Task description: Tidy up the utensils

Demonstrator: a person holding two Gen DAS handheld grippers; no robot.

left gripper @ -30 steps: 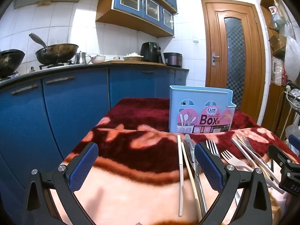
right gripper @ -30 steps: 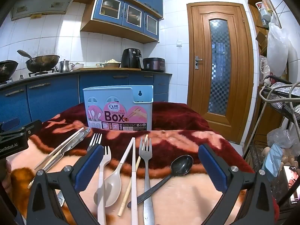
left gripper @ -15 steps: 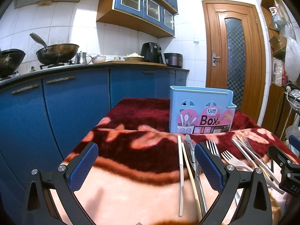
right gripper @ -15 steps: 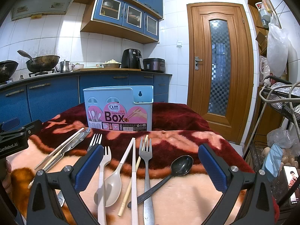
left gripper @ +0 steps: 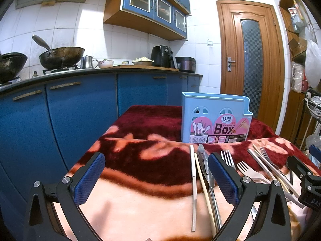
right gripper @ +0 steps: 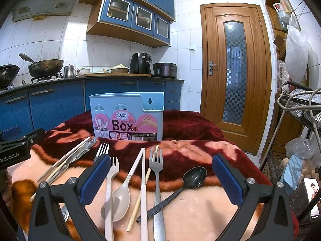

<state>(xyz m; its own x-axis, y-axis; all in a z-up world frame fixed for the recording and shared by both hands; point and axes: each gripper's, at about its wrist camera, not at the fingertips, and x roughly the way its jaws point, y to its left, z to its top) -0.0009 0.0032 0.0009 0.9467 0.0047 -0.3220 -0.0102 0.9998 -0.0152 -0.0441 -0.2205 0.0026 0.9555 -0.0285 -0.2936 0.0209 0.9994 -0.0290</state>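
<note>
A light blue chopsticks box (right gripper: pixel 126 117) stands upright on the red and peach blanket (right gripper: pixel 190 152), and it also shows in the left wrist view (left gripper: pixel 215 118). Before it lie loose utensils: a steel fork (right gripper: pixel 157 182), a black spoon (right gripper: pixel 180 186), a beige spoon (right gripper: pixel 120 196), a beige fork (right gripper: pixel 109 188), chopsticks (right gripper: pixel 143 188) and a steel pair of tongs (right gripper: pixel 80 152). My right gripper (right gripper: pixel 159 180) is open and empty, low over these utensils. My left gripper (left gripper: pixel 156 176) is open and empty, left of a white chopstick (left gripper: pixel 193 186) and forks (left gripper: pixel 227 158).
Blue kitchen cabinets (left gripper: pixel 60 116) with woks (left gripper: pixel 60 57) on the counter run along the left. A wooden door (right gripper: pixel 233 76) stands behind. A wire rack with cables (right gripper: pixel 297 104) and a phone (right gripper: pixel 312 196) are at the right.
</note>
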